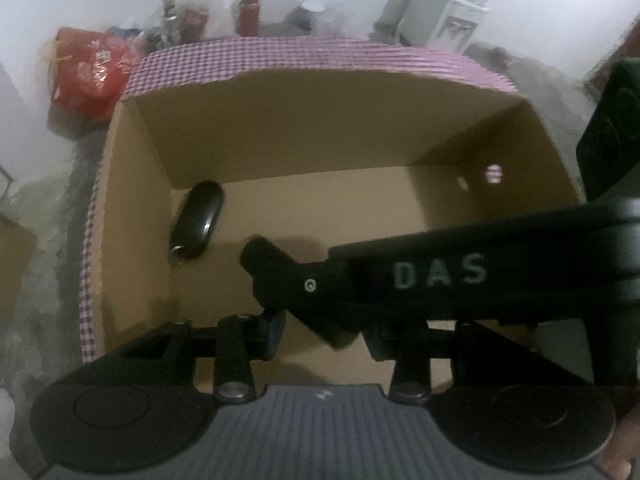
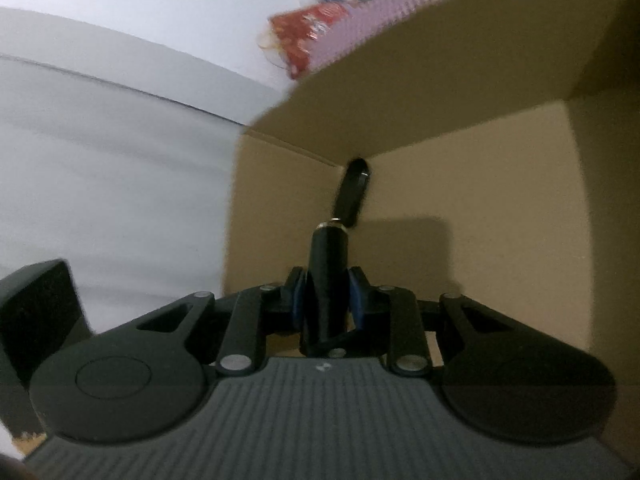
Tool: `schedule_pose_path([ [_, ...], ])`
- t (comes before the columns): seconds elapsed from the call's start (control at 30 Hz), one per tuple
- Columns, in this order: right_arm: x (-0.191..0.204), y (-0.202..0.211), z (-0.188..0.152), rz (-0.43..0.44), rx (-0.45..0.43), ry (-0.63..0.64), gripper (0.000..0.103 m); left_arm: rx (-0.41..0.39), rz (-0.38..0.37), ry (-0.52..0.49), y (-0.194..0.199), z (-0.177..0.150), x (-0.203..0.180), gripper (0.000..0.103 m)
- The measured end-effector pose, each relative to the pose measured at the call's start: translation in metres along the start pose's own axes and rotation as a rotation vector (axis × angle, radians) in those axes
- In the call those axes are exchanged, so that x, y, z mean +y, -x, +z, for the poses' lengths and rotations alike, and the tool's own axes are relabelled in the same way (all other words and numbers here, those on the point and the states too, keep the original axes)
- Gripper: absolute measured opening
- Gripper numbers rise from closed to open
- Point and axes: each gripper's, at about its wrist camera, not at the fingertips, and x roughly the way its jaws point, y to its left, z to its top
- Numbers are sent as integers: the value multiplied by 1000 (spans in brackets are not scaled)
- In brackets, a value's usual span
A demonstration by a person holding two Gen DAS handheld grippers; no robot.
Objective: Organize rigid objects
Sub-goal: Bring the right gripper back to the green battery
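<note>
Left jaws: my left gripper (image 1: 325, 338) sits at the bottom of the left view. Its two fingers are spread apart and hold nothing.
Right jaws: my right gripper (image 2: 328, 300) is pressed tight on a black stick (image 2: 328, 276). The blue pads (image 2: 298, 304) squeeze it from both sides.
Right jaws, seen from the left: my right gripper (image 1: 280, 280) comes in from the right side of the picture. It crosses low over the box, just above my left fingers. It has the letters DAS on it.
Black stick: it points up the middle of the right view. Its round tip (image 1: 256, 252) shows near the middle of the left view, over the box floor.
Box: a brown cardboard box (image 1: 280, 132) fills the middle of the left view. Its outside is pink and white checks. Its top is open.
Black oval thing: it (image 1: 198, 220) lies on the box floor at the middle left, close to the far corner. In the right view it (image 2: 352, 194) is just past the tip of the stick. I cannot tell if they touch.
Shiny ring: a small silver bit (image 1: 176, 258) is at the near end of the oval thing.
Red bag: it (image 1: 88, 76) sits outside the box, upper left. In the right view it (image 2: 308, 40) is at the top middle.
Red bottle: it (image 1: 250, 14) stands behind the box, top middle, with some blurry things beside it.
</note>
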Motion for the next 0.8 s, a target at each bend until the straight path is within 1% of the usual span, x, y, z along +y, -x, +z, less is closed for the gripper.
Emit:
schedule_pose_path([
  [0.07,-1,-4,2,-15,9,-12,30,-2,10,2,0,-1,2,47],
  [0.1,-3,-2,-4,-13,10,-21,33,-11,13,5,2,-2,4,49],
  [0.17,-3,3,-7,6,6,-26,37,-29,18,2,8,-4,9,54],
  [0.23,-5,10,-6,11,-2,-29,44,-46,26,9,11,-4,9,55],
  [0.3,-5,20,-8,12,-13,-31,46,-67,32,17,19,-2,8,57],
  [0.4,-11,35,-12,34,-31,-50,47,-105,21,29,39,-6,10,59],
  [0.43,-15,34,-12,42,-38,-54,48,-119,16,29,47,-8,10,61],
  [0.5,-16,49,-16,67,-58,-57,48,-151,10,18,62,-15,8,63],
  [0.63,-16,88,-33,123,-106,-53,50,-210,-4,-12,94,-31,2,65],
  [0.8,-15,142,-65,164,-170,-13,51,-276,-28,-44,127,-60,-7,67],
])
